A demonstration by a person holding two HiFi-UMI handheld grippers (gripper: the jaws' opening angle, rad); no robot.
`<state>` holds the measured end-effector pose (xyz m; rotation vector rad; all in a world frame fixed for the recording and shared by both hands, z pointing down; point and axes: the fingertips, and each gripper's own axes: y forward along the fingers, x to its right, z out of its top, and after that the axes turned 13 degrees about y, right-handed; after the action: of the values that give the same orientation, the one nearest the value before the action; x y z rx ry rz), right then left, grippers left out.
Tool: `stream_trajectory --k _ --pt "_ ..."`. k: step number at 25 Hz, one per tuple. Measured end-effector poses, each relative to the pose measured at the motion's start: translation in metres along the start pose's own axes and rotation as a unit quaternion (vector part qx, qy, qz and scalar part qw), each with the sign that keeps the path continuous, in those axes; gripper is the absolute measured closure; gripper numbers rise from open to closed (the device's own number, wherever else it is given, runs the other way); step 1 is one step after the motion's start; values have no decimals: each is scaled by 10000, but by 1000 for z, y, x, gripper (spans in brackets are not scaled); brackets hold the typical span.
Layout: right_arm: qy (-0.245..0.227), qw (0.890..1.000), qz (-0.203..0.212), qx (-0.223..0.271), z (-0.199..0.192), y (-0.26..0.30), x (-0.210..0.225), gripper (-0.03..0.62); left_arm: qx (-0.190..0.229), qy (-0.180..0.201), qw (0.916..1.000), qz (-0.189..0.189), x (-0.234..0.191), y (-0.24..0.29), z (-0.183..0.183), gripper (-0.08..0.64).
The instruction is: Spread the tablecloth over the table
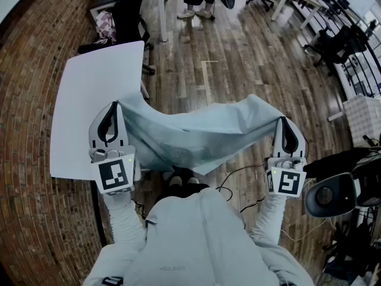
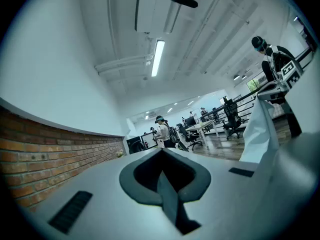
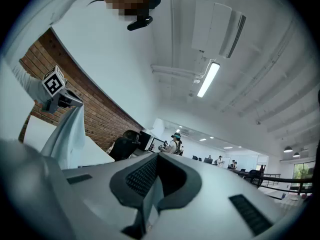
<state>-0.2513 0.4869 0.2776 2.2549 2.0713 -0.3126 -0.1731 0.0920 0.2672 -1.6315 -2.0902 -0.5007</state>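
A pale blue-grey tablecloth point(image 1: 202, 133) hangs slack in the air between my two grippers, sagging in the middle in front of my body. My left gripper point(image 1: 115, 105) is shut on its left corner, over the near right part of the white table point(image 1: 89, 100). My right gripper point(image 1: 281, 120) is shut on the right corner, above the wooden floor. In the left gripper view a thin fold of cloth point(image 2: 167, 194) runs between the shut jaws, and the hanging cloth point(image 2: 260, 129) shows at the right. The right gripper view shows cloth point(image 3: 150, 199) pinched between its jaws.
The table stands beside a brick wall point(image 1: 24, 100) at the left. A black chair point(image 1: 128, 16) stands at the table's far end, and a person's feet point(image 1: 196, 12) behind it. Cables point(image 1: 238, 186) lie on the floor, with black equipment point(image 1: 339, 189) and a white crate point(image 1: 364, 118) at the right.
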Motion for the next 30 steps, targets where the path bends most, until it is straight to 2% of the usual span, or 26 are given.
stream_trajectory --k 11,19,24,30 --pt "88 9996 -101 247 5 2 18 571 184 80 9996 192 -1 5 8 535" --pt "29 9989 -87 470 16 25 35 571 306 43 9987 395 -3 18 20 535" --pt "33 9985 -121 532 12 53 41 571 253 42 9986 455 -8 43 10 535" --pt "73 9990 -176 417 -1 109 52 571 117 -1 9990 426 -17 102 -6 535"
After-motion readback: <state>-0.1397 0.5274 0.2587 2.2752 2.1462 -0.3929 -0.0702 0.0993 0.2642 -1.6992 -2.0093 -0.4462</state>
